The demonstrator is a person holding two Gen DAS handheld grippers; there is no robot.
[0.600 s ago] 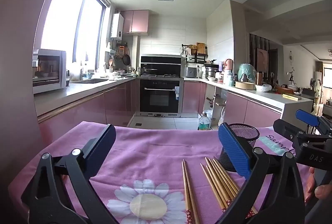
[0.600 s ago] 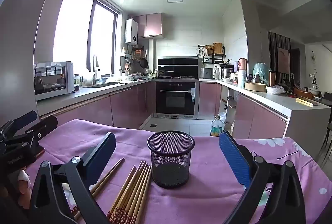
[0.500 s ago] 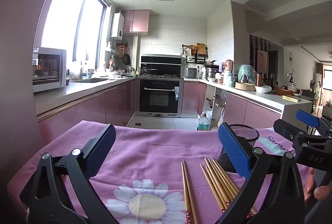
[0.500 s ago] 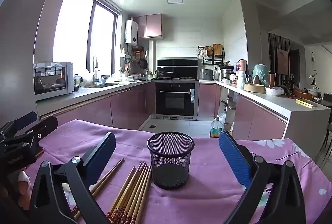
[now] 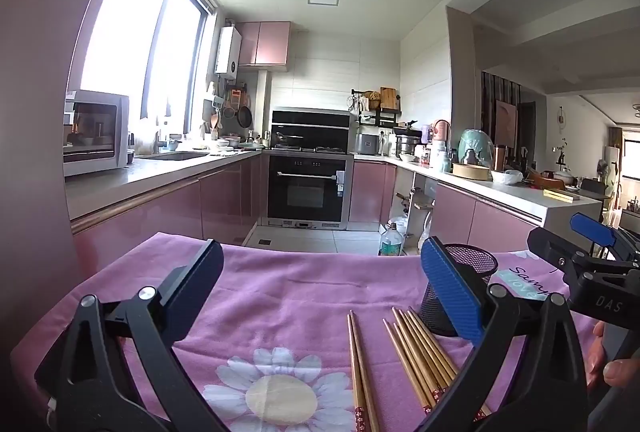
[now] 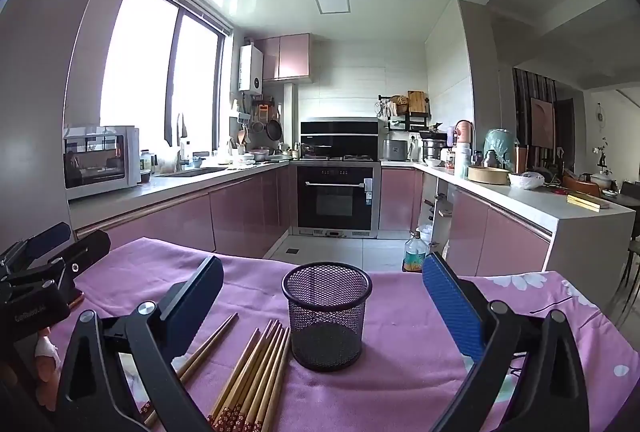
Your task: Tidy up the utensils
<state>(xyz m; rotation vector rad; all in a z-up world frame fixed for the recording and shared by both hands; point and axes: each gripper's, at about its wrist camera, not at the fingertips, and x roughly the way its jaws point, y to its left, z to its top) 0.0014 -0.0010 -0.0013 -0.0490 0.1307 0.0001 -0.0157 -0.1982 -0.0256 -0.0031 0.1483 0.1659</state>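
Several wooden chopsticks (image 6: 256, 376) lie in a bundle on the pink flowered tablecloth (image 6: 404, 316), with a separate pair (image 6: 204, 348) to their left. An empty black mesh cup (image 6: 326, 314) stands upright just right of them. My right gripper (image 6: 322, 302) hovers open above the cloth, the cup framed between its fingers, touching nothing. In the left wrist view the pair (image 5: 360, 364), the bundle (image 5: 420, 352) and the mesh cup (image 5: 464, 288) sit to the right. My left gripper (image 5: 320, 288) is open and empty over bare cloth. Each gripper shows at the other view's edge.
The table's far edge (image 6: 256, 260) drops to a tiled kitchen floor with a plastic bottle (image 6: 413, 254). Pink cabinets, an oven (image 6: 336, 198) and cluttered counters lie beyond. A hand (image 5: 608, 360) holds the right gripper's handle.
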